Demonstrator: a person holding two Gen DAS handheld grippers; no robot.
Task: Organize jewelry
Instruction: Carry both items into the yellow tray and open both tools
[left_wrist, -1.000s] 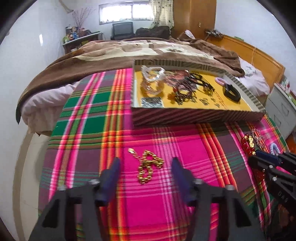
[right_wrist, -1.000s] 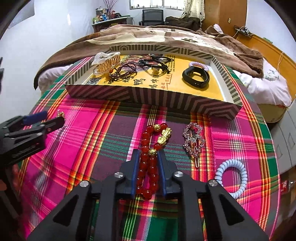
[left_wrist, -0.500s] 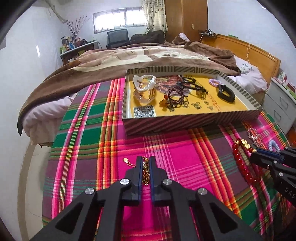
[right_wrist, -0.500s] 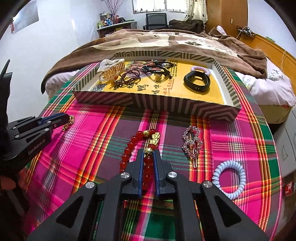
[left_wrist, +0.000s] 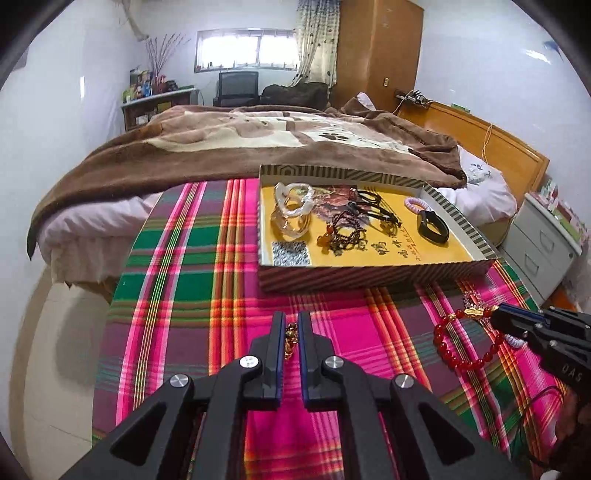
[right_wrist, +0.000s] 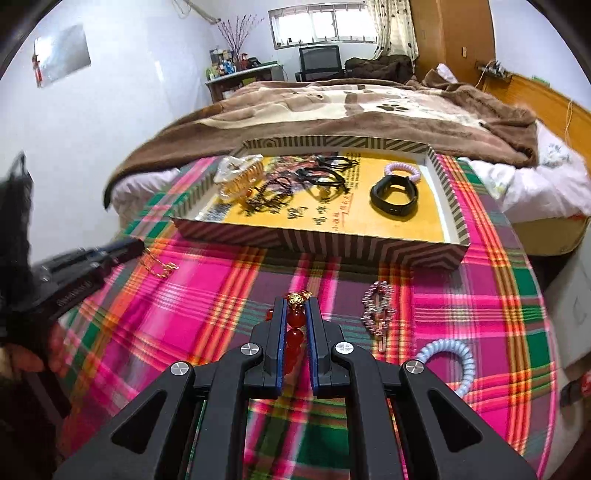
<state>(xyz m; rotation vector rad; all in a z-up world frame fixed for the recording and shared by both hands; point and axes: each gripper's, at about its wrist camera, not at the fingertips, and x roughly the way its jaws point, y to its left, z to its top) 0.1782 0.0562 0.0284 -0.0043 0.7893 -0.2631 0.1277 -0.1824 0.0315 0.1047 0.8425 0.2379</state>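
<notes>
My left gripper (left_wrist: 291, 320) is shut on a gold chain bracelet (left_wrist: 290, 341) and holds it above the plaid cloth; the chain hangs from its tip in the right wrist view (right_wrist: 159, 263). My right gripper (right_wrist: 295, 308) is shut on a red bead bracelet (right_wrist: 294, 334) with gold charms, lifted off the cloth; it dangles in the left wrist view (left_wrist: 461, 360). The striped tray (left_wrist: 373, 275) with a yellow floor stands beyond both grippers and holds several bracelets, hair ties and a black band (right_wrist: 394, 195).
A jewelled hair clip (right_wrist: 376, 308) and a pale blue spiral hair tie (right_wrist: 448, 360) lie on the plaid cloth right of my right gripper. A bed with a brown blanket (left_wrist: 258, 147) lies behind the tray. A grey drawer cabinet (left_wrist: 543, 251) stands at the right.
My left gripper closed on the gold chain and lifted it. My right gripper, shut on the red beads, raised them off the cloth. Both moved up and toward the tray.
</notes>
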